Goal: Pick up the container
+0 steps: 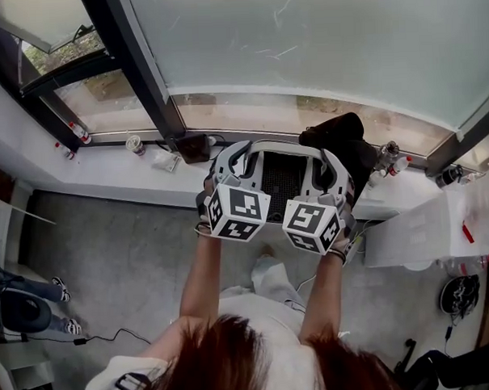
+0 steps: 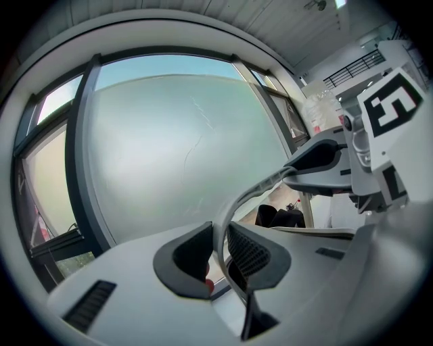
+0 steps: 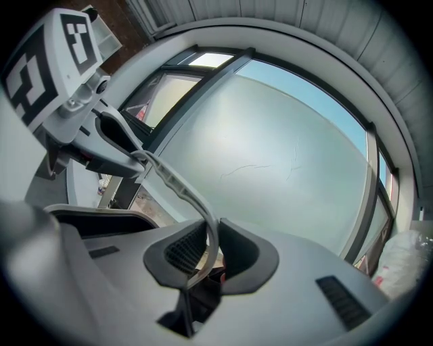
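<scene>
In the head view the container [image 1: 281, 177], a pale grey basket with a dark mesh bottom, is held up off the floor in front of the window sill. My left gripper [image 1: 233, 161] is shut on its left rim and my right gripper [image 1: 331, 168] on its right rim. In the left gripper view the black pads [image 2: 256, 253] pinch the thin grey rim [image 2: 233, 209], which arcs over to the other gripper [image 2: 325, 159]. The right gripper view is similar: my gripper [image 3: 207, 251] clamps the rim [image 3: 177, 184], and the left gripper [image 3: 115, 140] holds its far end.
A large frosted window [image 1: 319, 41] with dark frames fills the back. On the white sill [image 1: 106, 168] stand small bottles [image 1: 79, 132], a cup [image 1: 135, 144], a black bag [image 1: 341, 136] and more bottles [image 1: 391, 157]. A white table [image 1: 420, 227] is at right; someone's feet [image 1: 61, 284] at left.
</scene>
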`<control>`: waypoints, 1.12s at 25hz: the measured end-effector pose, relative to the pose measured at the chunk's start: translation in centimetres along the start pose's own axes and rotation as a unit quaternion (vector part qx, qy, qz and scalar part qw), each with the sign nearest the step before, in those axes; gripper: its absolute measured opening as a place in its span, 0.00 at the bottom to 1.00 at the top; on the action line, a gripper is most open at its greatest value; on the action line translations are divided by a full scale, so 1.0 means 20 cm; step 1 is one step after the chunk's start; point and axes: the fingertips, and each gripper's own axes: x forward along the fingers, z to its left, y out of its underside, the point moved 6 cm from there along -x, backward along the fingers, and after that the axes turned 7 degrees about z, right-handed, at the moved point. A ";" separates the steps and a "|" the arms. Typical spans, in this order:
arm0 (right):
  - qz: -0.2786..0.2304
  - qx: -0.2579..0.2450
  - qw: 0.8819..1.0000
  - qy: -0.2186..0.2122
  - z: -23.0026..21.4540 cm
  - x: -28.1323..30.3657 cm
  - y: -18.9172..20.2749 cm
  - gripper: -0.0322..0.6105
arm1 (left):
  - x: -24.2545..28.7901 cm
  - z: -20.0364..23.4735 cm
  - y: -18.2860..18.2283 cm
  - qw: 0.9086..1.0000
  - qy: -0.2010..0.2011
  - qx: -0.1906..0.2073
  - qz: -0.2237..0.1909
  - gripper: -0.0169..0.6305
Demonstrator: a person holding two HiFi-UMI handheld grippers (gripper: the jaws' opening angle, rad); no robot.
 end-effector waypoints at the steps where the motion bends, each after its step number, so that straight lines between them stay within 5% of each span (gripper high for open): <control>1: -0.002 -0.001 1.000 0.000 0.01 -0.03 -0.01 0.16 | -0.03 0.00 0.00 1.000 -0.001 0.000 -0.001 0.15; 28: -0.051 -0.007 0.999 0.004 0.14 -0.68 -0.16 0.16 | -0.73 -0.01 0.06 0.999 -0.033 -0.002 -0.042 0.15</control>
